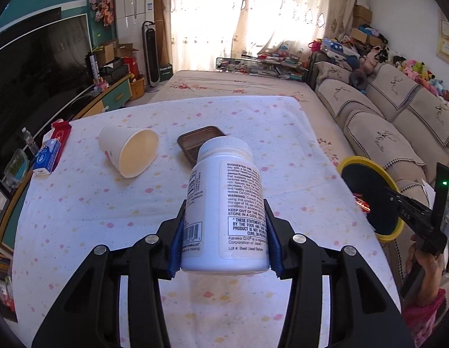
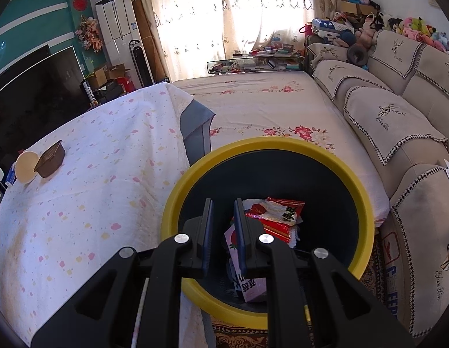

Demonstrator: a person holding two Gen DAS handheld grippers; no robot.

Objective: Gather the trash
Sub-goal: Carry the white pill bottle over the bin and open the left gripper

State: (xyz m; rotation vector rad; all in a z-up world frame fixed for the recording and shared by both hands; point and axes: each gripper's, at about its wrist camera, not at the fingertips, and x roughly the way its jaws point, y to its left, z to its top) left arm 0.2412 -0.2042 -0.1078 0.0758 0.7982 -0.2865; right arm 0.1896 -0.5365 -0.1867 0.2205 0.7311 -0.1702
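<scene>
Left gripper (image 1: pixel 224 243) clamps a white pill bottle (image 1: pixel 227 203) low on its body, raised over the table (image 1: pixel 79 217). Rigid smooth plastic, likely light and slippery; a mid-body hold looks safer. Right gripper (image 2: pixel 223 232) nearly shut, empty, over the yellow-rimmed bin (image 2: pixel 178 203). Paper cup (image 1: pixel 128 150) at 11 o'clock from bottle, brown tray (image 1: pixel 192 142) at 12.

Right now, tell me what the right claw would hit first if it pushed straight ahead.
The right claw points down into the yellow-rimmed trash bin. Straight on, it would probably first meet the red-and-white wrapper lying inside, though depth is hard to judge.
</scene>
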